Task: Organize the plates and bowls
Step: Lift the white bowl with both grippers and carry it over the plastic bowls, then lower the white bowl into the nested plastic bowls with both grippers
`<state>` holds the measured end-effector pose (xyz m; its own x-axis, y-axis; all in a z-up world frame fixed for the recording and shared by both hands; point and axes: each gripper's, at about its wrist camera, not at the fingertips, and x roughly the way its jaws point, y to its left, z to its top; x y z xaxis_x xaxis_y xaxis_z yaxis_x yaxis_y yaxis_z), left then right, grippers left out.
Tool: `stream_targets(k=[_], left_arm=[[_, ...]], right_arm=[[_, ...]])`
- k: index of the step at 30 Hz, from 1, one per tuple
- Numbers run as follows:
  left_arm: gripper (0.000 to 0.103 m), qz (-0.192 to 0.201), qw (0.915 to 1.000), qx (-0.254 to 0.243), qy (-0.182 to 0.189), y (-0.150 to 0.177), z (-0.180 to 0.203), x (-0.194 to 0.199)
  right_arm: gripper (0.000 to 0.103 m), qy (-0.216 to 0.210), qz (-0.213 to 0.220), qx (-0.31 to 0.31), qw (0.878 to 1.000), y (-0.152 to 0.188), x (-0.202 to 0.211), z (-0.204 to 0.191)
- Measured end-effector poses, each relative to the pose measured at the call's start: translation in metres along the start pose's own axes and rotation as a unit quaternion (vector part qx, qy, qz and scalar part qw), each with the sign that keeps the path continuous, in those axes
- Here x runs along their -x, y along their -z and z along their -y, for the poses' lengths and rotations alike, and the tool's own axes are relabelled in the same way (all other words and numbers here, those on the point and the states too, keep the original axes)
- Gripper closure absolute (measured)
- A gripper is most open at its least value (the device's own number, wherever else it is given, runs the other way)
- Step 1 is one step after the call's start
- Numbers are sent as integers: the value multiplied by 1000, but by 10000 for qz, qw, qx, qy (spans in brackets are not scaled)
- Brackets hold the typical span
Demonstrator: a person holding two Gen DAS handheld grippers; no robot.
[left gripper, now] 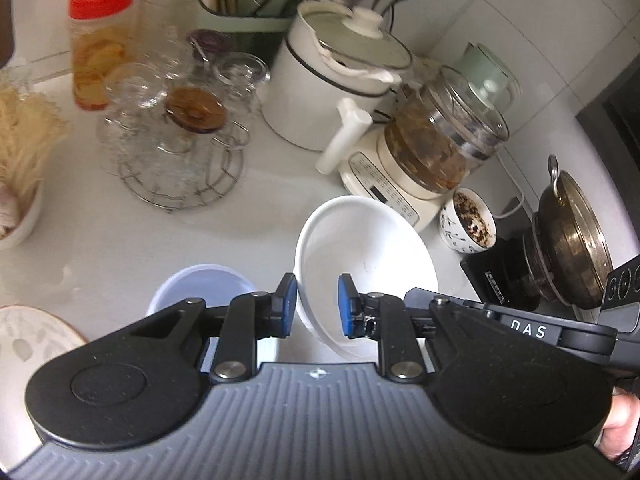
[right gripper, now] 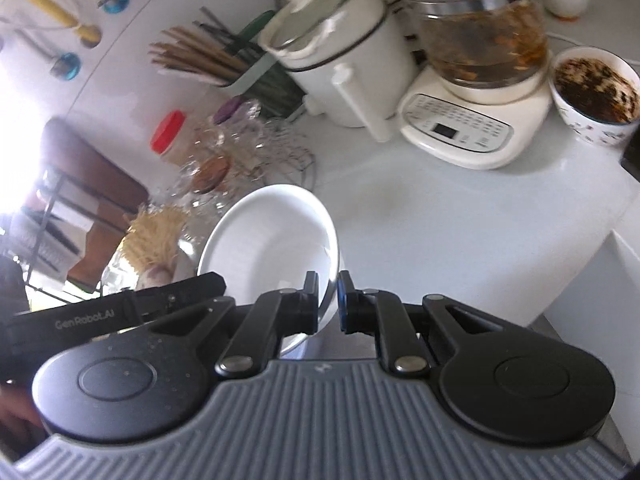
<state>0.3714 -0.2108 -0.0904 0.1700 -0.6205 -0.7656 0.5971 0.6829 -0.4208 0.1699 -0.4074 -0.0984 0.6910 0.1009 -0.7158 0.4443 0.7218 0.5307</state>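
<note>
Above the worktop [left gripper: 248,216], both grippers hold one white bowl [left gripper: 372,248]. Left gripper [left gripper: 318,306] pinches one rim. Right gripper [right gripper: 328,300] pinches the other side.

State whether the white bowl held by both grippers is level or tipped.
Tipped: the white bowl sits on edge, its empty inside facing sideways, rim pinched by the left gripper and right gripper.

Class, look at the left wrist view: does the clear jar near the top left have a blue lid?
No. The jar standing at the back of the counter has a bright red lid.
</note>
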Motion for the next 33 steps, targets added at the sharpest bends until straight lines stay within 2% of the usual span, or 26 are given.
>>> stream_targets(k=[6,12,22,33], left_arm=[[79,193,9995,227,-111,10,-19,17],[79,303,9970,666,-259,28,-43,26],[79,249,9890,1310,-640,59,-77,17],[79,369,9814,1630,-949,67,-97,15]], right_arm=[[91,-82,-222,252,9994,5,-11,-19],[91,-104,-580,587,9965,7,-30,-37],[90,19,-1288,1010,9865,19,-72,-54],[89,3,-1414,1234,9822,15,-89,-60]])
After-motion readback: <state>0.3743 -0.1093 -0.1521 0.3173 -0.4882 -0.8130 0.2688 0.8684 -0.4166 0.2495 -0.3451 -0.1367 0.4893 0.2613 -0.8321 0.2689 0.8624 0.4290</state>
